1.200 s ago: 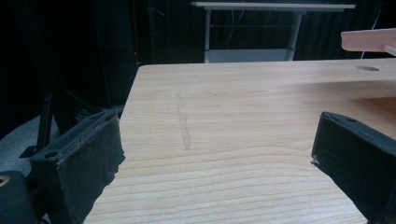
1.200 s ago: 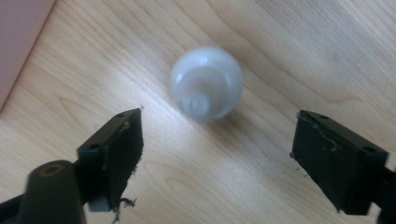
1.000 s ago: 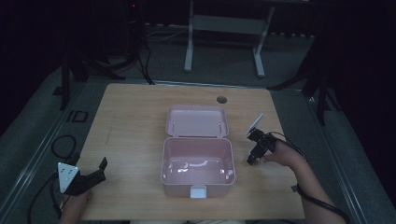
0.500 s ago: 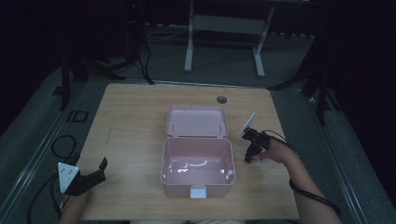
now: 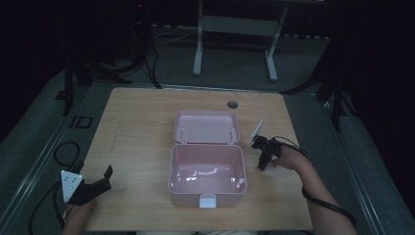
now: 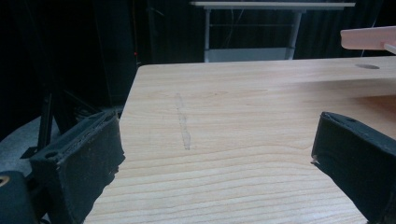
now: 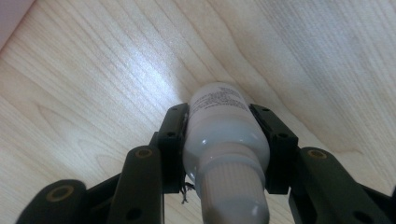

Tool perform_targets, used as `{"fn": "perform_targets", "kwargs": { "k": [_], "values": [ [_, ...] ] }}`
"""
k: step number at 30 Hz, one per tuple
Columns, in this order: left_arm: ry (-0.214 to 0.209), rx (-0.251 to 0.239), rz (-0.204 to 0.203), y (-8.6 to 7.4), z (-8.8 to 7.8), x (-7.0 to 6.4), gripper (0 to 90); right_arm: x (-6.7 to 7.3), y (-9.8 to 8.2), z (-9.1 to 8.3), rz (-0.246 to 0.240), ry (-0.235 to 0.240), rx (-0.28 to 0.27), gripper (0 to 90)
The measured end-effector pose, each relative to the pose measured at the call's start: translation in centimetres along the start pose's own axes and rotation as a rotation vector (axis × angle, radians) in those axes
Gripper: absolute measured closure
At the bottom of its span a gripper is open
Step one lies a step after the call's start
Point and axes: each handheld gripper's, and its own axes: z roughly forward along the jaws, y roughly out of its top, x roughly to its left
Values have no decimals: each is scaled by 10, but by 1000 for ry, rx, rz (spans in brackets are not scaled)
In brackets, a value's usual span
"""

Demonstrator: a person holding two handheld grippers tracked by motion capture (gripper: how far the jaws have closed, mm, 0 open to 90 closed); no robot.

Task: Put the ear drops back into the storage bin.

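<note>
A small white bottle (image 7: pixel 224 135) with a ribbed cap lies on the wooden table (image 5: pixel 137 127). My right gripper (image 7: pixel 226 122) points down at it just right of the pink box, and its jaws have just been closing. The pads (image 7: pixel 173 140) now press on both sides of the bottle's body. In the high view the right gripper (image 5: pixel 263 164) stands beside the box's right wall. The open pink box (image 5: pixel 172 166) sits mid-table with its lid (image 5: pixel 207 127) laid back. My left gripper (image 5: pixel 106 178) rests open at the front left, and nothing lies between its jaws (image 6: pixel 215 140).
A round cable hole (image 5: pixel 232 104) sits in the table behind the lid. A white latch (image 5: pixel 207 201) is on the box's front wall. Metal stand legs (image 5: pixel 198 54) rise on the dark floor beyond the table's far edge. Cables trail off the left side.
My right gripper has shifted slightly toward the box. The left gripper has stayed where it was.
</note>
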Motion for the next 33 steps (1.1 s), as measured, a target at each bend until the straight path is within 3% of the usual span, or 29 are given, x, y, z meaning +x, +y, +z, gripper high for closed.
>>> {"fn": "perform_targets", "kwargs": {
  "k": [7,14,21,25,29,33],
  "values": [
    [0,0,0,0,0,0,20,5,-8,-6,-109,-11,-10,595],
    [0,1,1,0,0,0,20,22,-23,-6,-327,0,-35,595],
    [1,1,0,0,0,0,20,29,-31,-8,-400,-12,-14,595],
    [1,1,1,0,0,0,20,35,-36,-9,-471,-20,-17,595],
    [2,2,2,0,0,0,20,43,-40,-7,-548,-68,0,595],
    [2,2,1,0,0,0,20,51,-44,-8,-607,-73,10,595]
  ]
}}
